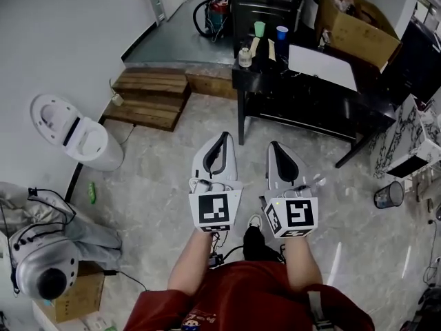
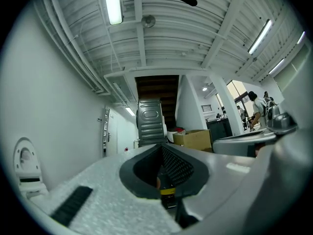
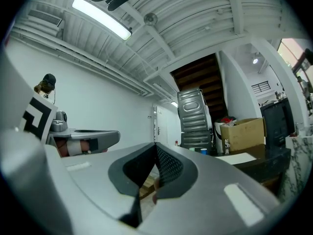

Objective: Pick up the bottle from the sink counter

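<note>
Head view: the left gripper [image 1: 222, 141] and right gripper [image 1: 275, 147] are held side by side over the marbled floor [image 1: 158, 171]. Each has its fingers pressed together at the tips with nothing between them. A small pale bottle [image 1: 244, 57] stands upright at the left corner of the black tabletop [image 1: 303, 83], beside two cups [image 1: 270, 30] and well ahead of both grippers. A toilet [image 1: 76, 136] stands at the left wall.

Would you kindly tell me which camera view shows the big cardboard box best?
The head view: it looks down on the cardboard box, showing its open top and contents. The right gripper view shows only the box's side, the left gripper view a smaller, distant side.
</note>
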